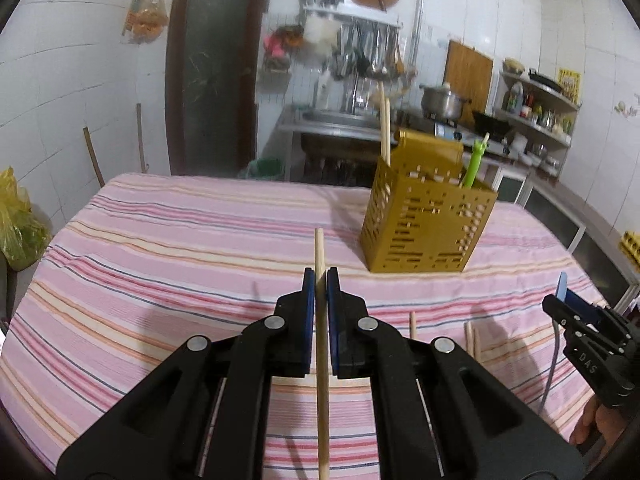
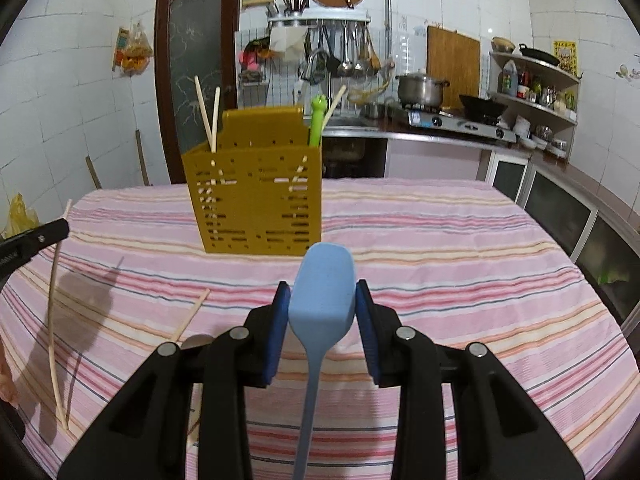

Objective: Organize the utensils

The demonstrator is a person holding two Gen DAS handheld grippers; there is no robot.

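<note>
My left gripper is shut on a wooden chopstick that stands upright between its blue pads, raised over the striped tablecloth. A gold perforated utensil holder stands ahead to the right, with a chopstick and a green utensil in it. My right gripper is shut on the bowl of a light blue spoon, whose handle hangs down toward the camera. The holder is ahead and slightly left. At the left edge, the left gripper shows with its chopstick.
Loose chopsticks lie on the cloth near the grippers. Behind the table are a sink, a stove with a pot and a corner shelf. A yellow bag sits off the table's left edge.
</note>
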